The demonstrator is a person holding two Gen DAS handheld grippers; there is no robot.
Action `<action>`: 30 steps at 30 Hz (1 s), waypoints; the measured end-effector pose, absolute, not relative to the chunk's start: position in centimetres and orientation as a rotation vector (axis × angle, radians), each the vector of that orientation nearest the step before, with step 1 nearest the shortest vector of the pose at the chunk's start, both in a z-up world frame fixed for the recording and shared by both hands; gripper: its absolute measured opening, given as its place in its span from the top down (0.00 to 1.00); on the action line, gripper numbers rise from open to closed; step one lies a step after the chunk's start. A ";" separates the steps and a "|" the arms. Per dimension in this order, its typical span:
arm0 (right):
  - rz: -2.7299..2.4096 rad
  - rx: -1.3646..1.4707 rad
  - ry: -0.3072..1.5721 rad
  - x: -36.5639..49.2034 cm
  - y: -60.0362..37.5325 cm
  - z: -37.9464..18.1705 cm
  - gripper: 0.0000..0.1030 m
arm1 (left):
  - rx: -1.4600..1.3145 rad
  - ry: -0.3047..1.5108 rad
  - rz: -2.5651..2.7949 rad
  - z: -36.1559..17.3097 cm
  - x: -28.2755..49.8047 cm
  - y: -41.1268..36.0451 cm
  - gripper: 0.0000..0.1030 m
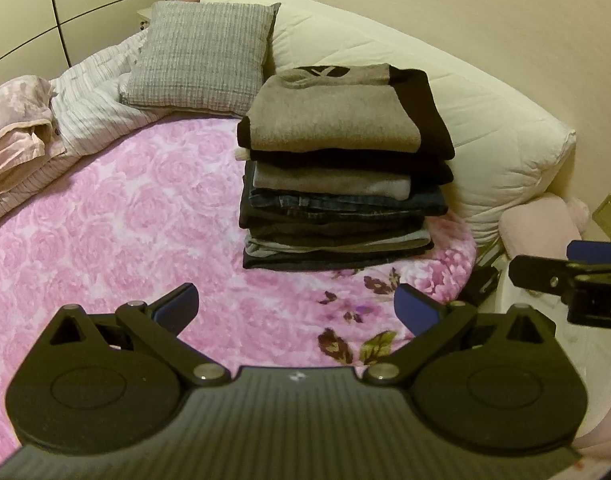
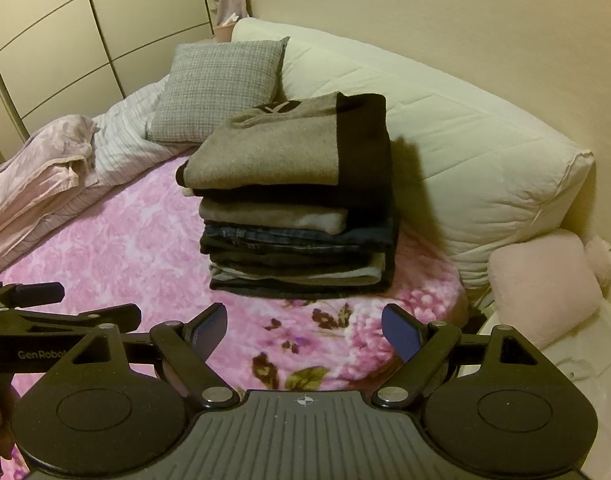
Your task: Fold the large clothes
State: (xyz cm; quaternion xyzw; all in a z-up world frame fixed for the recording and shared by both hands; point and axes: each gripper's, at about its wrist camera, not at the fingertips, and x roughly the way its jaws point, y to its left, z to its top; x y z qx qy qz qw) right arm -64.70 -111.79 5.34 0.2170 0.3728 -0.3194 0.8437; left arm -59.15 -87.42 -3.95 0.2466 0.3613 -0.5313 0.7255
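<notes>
A stack of folded clothes (image 1: 337,184) (image 2: 293,216) stands on the pink flowered blanket (image 1: 105,232) (image 2: 117,248), with a grey-brown and black sweater (image 1: 337,116) (image 2: 281,148) on top. My left gripper (image 1: 295,308) hovers open over the blanket, in front of the stack, holding nothing. My right gripper (image 2: 303,332) is open too, a little short of the stack, with nothing between its blue pads. In the left wrist view the right gripper's finger (image 1: 545,276) pokes in from the right edge. The left gripper's body (image 2: 45,320) shows at the left of the right wrist view.
A grey cushion (image 1: 201,56) (image 2: 221,88) and a long cream bolster (image 1: 445,108) (image 2: 465,152) lie behind the stack. A crumpled striped duvet (image 1: 93,104) and pink bedding (image 1: 13,120) (image 2: 37,168) sit at the left. A pink pillow (image 2: 545,284) lies off the bed's right edge. Wardrobe doors (image 2: 85,40) stand at the back left.
</notes>
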 end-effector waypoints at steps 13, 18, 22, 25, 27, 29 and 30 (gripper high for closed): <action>-0.677 0.458 0.783 -64.6 -111.8 5.4 0.21 | 0.538 0.776 -1.181 -3.6 -59.2 -87.1 0.01; -0.675 0.456 0.781 -64.5 -111.8 5.5 0.21 | 0.534 0.778 -1.184 -3.6 -59.1 -87.1 0.01; -0.676 0.456 0.780 -64.5 -111.8 5.6 0.21 | 0.531 0.777 -1.187 -3.6 -59.2 -87.0 0.01; -0.675 0.455 0.779 -64.5 -111.8 5.6 0.21 | 0.529 0.777 -1.190 -3.5 -59.2 -86.9 0.01; -0.675 0.454 0.778 -64.5 -111.7 5.6 0.21 | 0.516 0.777 -1.192 -3.5 -59.3 -86.8 0.01; -0.675 0.454 0.777 -64.6 -111.7 5.6 0.21 | 0.506 0.778 -1.194 -3.4 -59.4 -86.7 0.01; -0.674 0.455 0.777 -64.5 -111.7 5.6 0.21 | 0.504 0.780 -1.195 -3.4 -59.4 -86.7 0.01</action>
